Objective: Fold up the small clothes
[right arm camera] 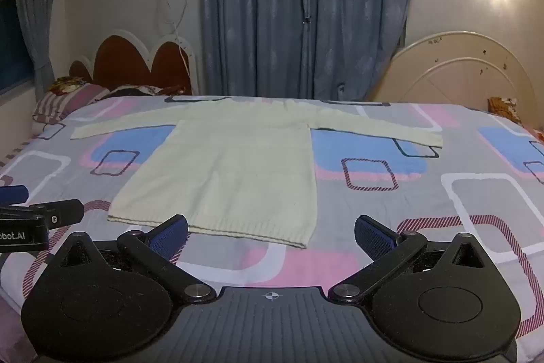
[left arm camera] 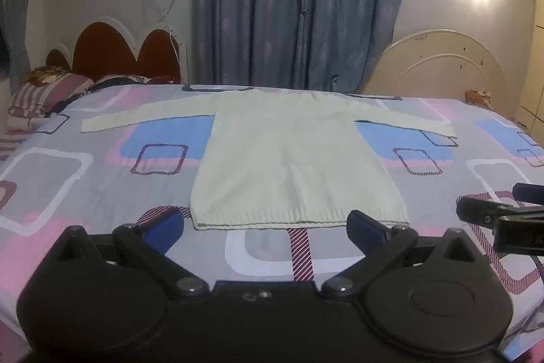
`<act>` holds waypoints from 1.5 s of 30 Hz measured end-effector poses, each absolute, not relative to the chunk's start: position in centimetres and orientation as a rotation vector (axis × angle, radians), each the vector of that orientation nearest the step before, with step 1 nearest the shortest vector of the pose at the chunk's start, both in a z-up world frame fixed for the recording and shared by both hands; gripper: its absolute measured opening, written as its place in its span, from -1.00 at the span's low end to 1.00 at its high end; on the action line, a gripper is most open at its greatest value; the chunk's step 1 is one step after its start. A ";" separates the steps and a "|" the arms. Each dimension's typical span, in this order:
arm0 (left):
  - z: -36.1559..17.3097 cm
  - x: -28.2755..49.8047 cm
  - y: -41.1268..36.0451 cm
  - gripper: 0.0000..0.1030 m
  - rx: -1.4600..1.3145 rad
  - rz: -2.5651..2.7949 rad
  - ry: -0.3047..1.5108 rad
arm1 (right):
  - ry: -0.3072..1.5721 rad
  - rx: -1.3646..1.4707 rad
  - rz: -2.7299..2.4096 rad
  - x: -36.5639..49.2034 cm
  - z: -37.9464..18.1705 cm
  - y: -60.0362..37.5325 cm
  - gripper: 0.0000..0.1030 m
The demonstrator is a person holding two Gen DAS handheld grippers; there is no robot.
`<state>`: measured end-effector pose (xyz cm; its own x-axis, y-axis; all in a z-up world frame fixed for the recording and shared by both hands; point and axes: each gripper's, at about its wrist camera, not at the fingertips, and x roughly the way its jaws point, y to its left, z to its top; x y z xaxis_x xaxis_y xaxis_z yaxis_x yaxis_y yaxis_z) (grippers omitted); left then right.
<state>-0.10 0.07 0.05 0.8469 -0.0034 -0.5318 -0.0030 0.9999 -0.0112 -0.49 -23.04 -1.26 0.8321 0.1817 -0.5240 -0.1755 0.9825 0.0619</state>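
So basically nothing is folded yet: the cream sweater (left arm camera: 295, 159) is laid out flat on the patterned bedsheet (left arm camera: 68, 179), both sleeves spread out to the left and right, ribbed hem (left arm camera: 299, 221) on the near side. The left gripper (left arm camera: 265, 227) is held just short of the hem, jaws spread wide, nothing gripped. The right gripper (right arm camera: 272, 235) is parked near the hem's right corner, equally wide and empty. Probably a sleeve or hem corner needs pinching next, with both claws lowered onto the fabric first.

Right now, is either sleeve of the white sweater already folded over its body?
No. In the left wrist view the white sweater lies flat on the bed sheet, both sleeves stretched straight out sideways.
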 end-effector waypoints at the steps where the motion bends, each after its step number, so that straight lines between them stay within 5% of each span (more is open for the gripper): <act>1: 0.1 -0.2 0.1 0.99 -0.010 -0.005 0.557 | 0.544 0.021 0.191 -0.6 -1.3 -23.1 1.00; 45: 0.0 -0.1 -0.4 0.99 0.015 0.014 0.572 | 0.547 0.029 0.190 -0.9 -1.3 -23.1 1.00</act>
